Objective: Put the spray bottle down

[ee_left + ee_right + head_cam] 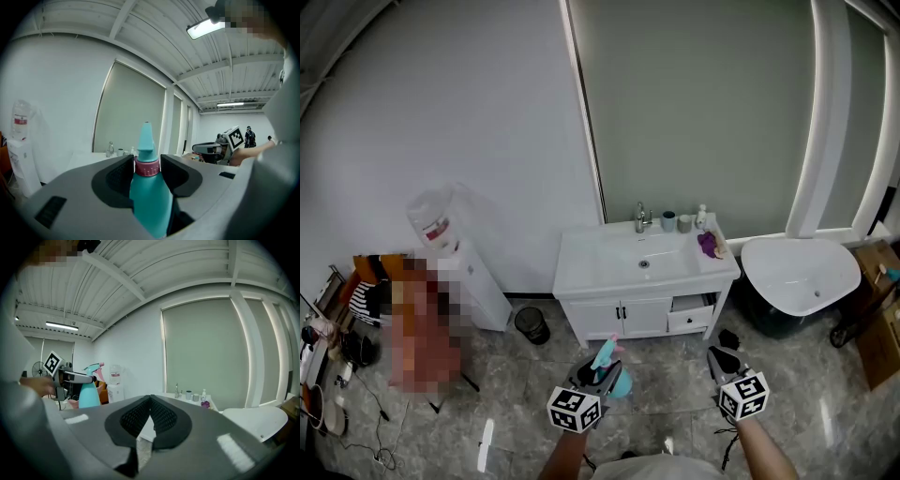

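Left gripper [147, 162] clamps upright teal, pink-collared spray bottle [149, 201].

Spray bottle [607, 355] before vanity [591, 264], bathtub [797, 272] to its right.

Teal spray bottle [149, 201], pink collar [147, 167], white vanity [598, 261], grey marbled floor [516, 394]

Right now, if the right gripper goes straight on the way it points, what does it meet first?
The right gripper would probably meet the white vanity cabinet first; only floor lies between. Depth is unclear.
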